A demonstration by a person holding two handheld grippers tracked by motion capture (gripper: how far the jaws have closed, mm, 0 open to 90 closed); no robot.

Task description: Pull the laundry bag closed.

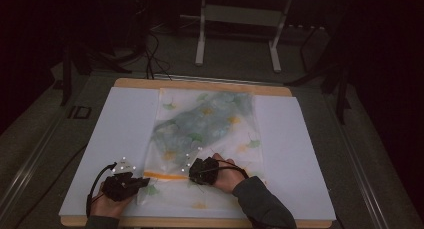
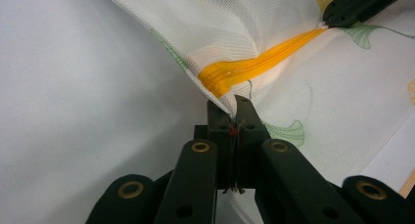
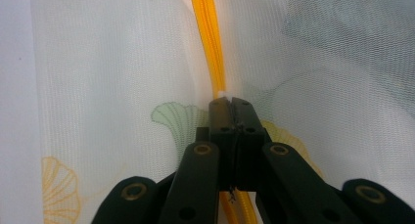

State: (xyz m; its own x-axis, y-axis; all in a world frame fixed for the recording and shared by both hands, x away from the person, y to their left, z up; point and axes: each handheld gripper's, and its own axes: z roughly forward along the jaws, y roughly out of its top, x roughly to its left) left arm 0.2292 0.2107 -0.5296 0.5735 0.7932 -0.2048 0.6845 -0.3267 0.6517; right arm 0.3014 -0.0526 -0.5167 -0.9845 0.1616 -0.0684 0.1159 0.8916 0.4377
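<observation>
- Zipper [image 2: 254,67] on mesh bag [image 1: 210,124]: closed from bag corner to slider, remainder hidden
- Left gripper [image 2: 234,117] pinches bag corner
- Right gripper [image 3: 230,106] clamps zipper slider [image 3: 224,94]

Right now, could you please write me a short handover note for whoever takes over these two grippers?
Left gripper: shut on the corner of the mesh bag, at the end of the yellow zipper.
Right gripper: shut at the small white zipper pull, farther along the zipper.
Things: the leaf-printed bag lies flat on the white board, with a greenish item inside; the zipper runs across the near end, between the two grippers.
Done: both grips look set.
Left: probably drawing the pull along the zipper while the left holds the corner taut. Whether the zipper is open or closed along its length, I cannot tell.
</observation>
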